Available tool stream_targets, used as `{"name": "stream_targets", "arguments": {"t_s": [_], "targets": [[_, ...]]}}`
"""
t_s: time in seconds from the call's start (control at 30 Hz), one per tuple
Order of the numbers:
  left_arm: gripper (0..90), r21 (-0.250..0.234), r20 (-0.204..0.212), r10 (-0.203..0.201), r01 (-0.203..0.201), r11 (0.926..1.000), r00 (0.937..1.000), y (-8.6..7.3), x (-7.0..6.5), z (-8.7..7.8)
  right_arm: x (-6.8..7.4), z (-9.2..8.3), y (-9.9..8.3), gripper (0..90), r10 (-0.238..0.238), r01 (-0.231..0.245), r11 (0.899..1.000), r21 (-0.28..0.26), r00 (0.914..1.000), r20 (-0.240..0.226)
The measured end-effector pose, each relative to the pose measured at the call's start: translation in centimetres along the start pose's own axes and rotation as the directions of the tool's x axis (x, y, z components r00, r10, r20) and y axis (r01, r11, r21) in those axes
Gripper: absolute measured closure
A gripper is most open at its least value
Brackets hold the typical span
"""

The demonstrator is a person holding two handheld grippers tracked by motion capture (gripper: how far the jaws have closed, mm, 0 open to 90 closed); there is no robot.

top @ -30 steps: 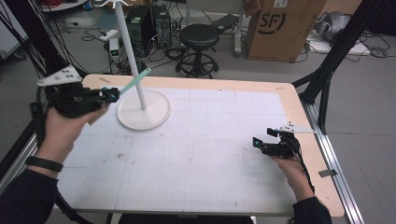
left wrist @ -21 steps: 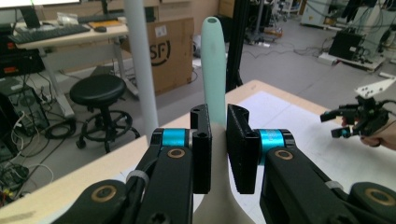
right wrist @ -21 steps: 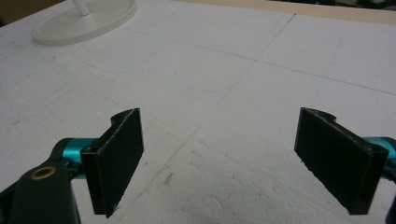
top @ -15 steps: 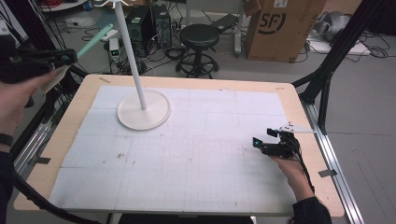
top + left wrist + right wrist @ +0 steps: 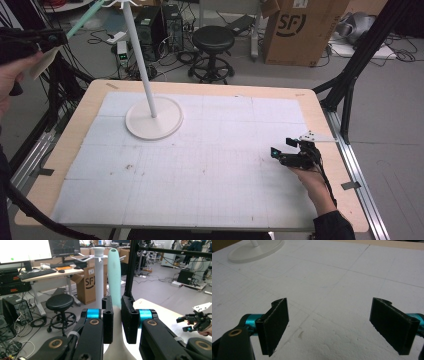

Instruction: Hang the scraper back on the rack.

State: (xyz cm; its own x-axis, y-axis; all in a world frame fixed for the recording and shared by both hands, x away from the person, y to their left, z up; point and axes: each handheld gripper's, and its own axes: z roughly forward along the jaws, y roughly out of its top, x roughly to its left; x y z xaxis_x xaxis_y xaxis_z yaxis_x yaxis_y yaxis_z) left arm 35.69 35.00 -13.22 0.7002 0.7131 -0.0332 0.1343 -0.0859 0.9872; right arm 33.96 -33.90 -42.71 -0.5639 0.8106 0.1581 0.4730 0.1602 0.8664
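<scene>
My left gripper (image 5: 50, 37) is raised off the table's far left corner, shut on a long utensil (image 5: 80, 22) with a mint-green handle and a cream wide end. In the left gripper view the jaws pinch the utensil (image 5: 114, 277) low on its handle, and the handle points up toward the hooked top of the white stand (image 5: 99, 255). The stand's pole (image 5: 141, 60) rises from a round base (image 5: 153, 119) on the white mat. My right gripper (image 5: 282, 146) rests low at the mat's right side, open with nothing in it (image 5: 329, 325).
The white gridded mat (image 5: 210, 165) covers a wooden table (image 5: 330, 150). Beyond the table stand a black stool (image 5: 213, 42), a cardboard box (image 5: 300, 27) and cables on the floor. A black frame leg (image 5: 350, 85) stands at the right far corner.
My left gripper has risen and swung left with the utensil, from beside the stand's pole to above the table's far left corner. The right gripper has stayed still.
</scene>
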Motion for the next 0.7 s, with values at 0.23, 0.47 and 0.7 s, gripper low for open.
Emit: {"name": "stream_targets", "arguments": {"t_s": [0.23, 0.47, 0.7], "targets": [[80.6, 0.011, -0.009, 0.0, 0.0, 0.9999, 1.0, -0.28, 0.27, 0.0, -0.03, -0.03, -0.02, 14.6, 0.003, -0.003, 1.0, 0.002, 1.0, -0.002], [80.6, 0.024, -0.021, 0.001, -0.001, 0.9997, 0.9998, -0.71, 0.42, 0.13, 0.04, -0.04, -0.01, 14.6, 0.0, 0.0, 1.0, 0.0, 1.0, 0.0], [80.5, 0.025, -0.033, 0.004, -0.003, 0.9997, 0.9994, -1.0, 0.57, 0.19, 0.03, -0.05, -0.01, 14.6, 0.003, -0.003, 1.0, 0.003, 1.0, 0.0]]}}
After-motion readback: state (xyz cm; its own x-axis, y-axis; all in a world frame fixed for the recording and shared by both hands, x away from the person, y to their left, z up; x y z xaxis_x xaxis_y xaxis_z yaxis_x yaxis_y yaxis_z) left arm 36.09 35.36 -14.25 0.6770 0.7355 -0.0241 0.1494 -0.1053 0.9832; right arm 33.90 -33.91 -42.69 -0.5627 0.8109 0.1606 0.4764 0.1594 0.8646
